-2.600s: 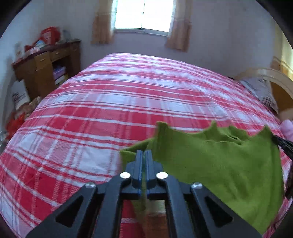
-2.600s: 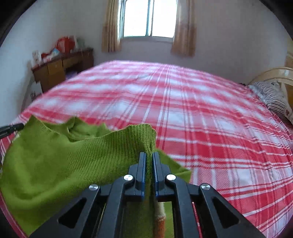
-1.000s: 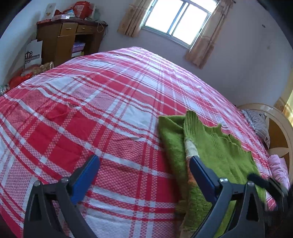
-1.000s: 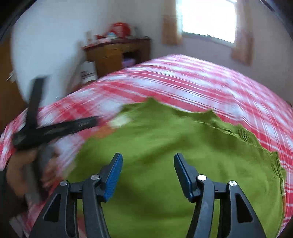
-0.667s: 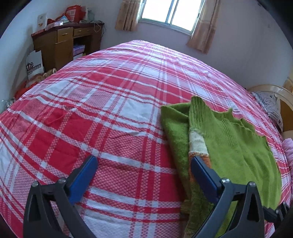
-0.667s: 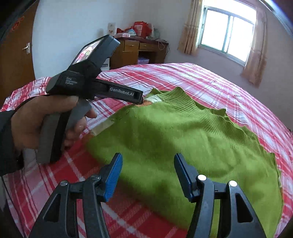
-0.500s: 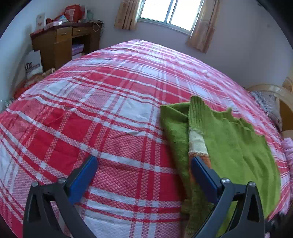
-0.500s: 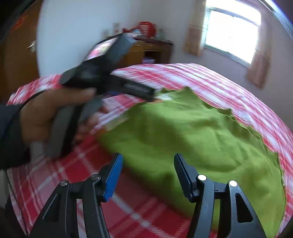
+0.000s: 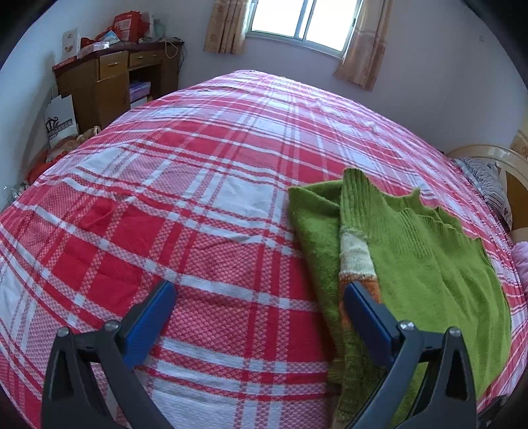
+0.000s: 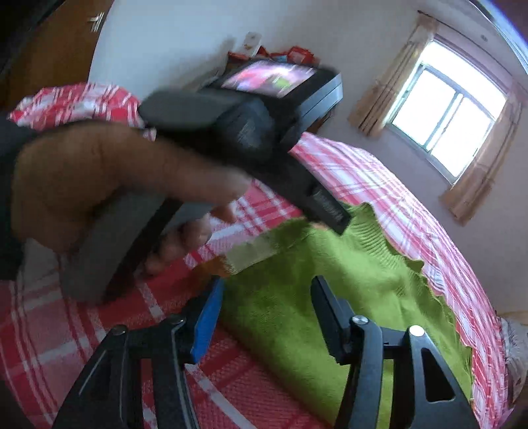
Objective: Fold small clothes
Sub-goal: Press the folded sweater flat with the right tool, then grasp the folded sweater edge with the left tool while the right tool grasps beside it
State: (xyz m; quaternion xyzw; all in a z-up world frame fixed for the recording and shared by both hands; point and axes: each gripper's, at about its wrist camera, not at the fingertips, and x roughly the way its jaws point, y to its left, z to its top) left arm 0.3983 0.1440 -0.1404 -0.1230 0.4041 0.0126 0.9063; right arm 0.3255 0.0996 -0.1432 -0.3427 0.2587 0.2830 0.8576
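A green sweater (image 9: 429, 264) lies folded on a bed (image 9: 198, 198) covered with a red-and-white plaid sheet, its cream and orange striped band running along the fold on its left edge. The left hand-held gripper (image 9: 260, 307) hangs above the sheet with its blue-padded jaws spread wide and empty; its right finger (image 9: 369, 320) sits over the sweater's striped edge, while the left finger is over bare plaid.

From the right wrist camera, the right hand-held gripper (image 10: 264, 316) is likewise released, jaws apart and holding nothing, poised above the sweater's near edge (image 10: 330, 280). In that view a person's left hand (image 10: 109, 184) grips the grey handle of the other gripper, whose small screen faces upward; this part of the picture is blurred, so whether the device touches the knit cannot be told.

A wooden desk (image 9: 112, 79) piled with red packages stands against the wall to the left of the bed, a white paper bag (image 9: 61, 120) leaning beside it. A curtained window (image 9: 303, 23) lights the far wall, and a striped pillow (image 9: 488, 184) lies at the bed's right end by a curved headboard.
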